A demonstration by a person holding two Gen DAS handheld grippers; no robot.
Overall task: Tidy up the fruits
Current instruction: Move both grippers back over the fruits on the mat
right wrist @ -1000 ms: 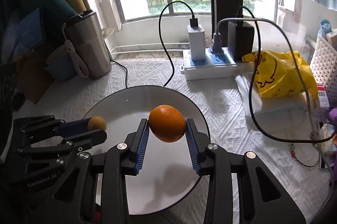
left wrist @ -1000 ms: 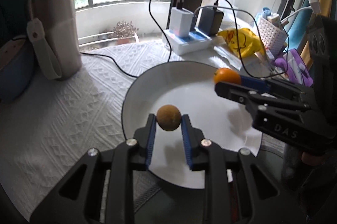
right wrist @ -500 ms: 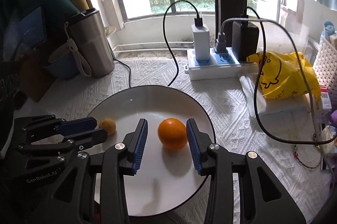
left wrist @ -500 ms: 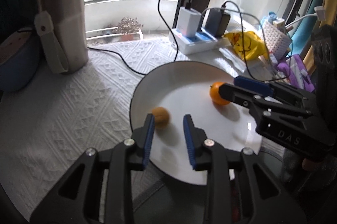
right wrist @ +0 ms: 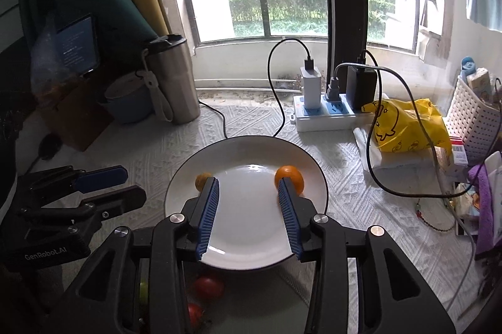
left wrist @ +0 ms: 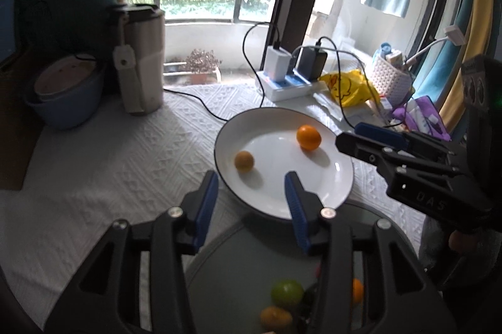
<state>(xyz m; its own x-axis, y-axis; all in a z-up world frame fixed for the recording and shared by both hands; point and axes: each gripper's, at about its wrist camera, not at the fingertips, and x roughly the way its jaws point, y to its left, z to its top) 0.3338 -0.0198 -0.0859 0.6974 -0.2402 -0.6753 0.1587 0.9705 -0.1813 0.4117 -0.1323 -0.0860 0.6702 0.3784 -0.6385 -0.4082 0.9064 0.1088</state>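
2 fruits [left wrist: 308, 137] on plate [left wrist: 339, 186], beyond both empty grippers [left wrist: 251, 186]

Left hand-held gripper [left wrist: 251, 186]: matte black plastic frame with triangular cut-outs, silver round screw heads at the finger joints, two fingers faced with blue ribbed pads [left wrist: 205, 202]. Seen side-on at 9 o'clock in the right wrist view, its body carries pale "GenRobot.AI" lettering.

Right hand-held gripper [right wrist: 248, 192]: same black frame, silver screws, blue ribbed pads [right wrist: 288, 214]. At 3 o'clock in the left wrist view, its side reads "DAS".
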